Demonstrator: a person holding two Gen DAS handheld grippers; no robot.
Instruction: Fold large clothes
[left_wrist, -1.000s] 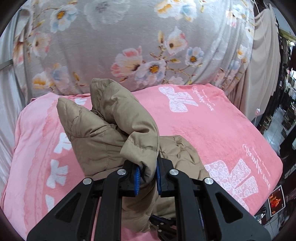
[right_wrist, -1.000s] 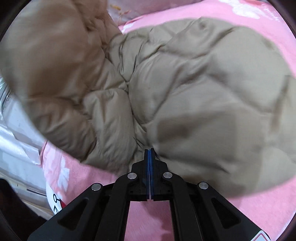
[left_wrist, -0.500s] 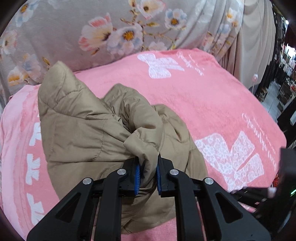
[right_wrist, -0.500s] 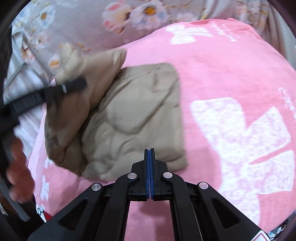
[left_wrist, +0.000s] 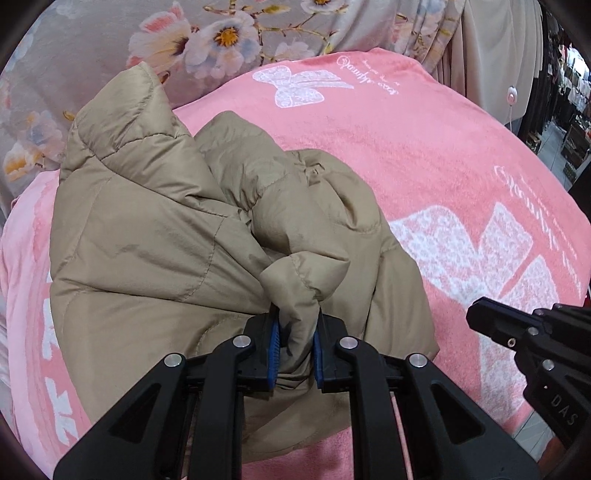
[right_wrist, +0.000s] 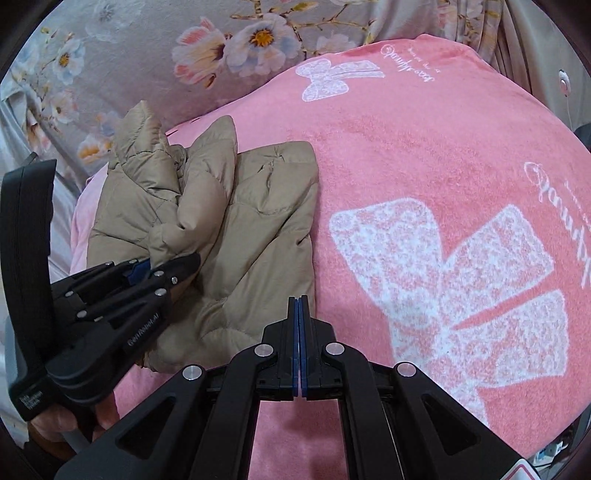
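One bundle now, where a second ago the tan quilted puffer jacket (left_wrist: 155, 258) hung lifted and spread; it lies lumpy at the left of the pink bow-printed blanket (left_wrist: 424, 155); the left gripper (left_wrist: 295, 347) has come down, pads still pinching a jacket fold; the right gripper (right_wrist: 299, 332) has drawn back over bare blanket, jaws pressed together on nothing; I judge release and smoothing remain.
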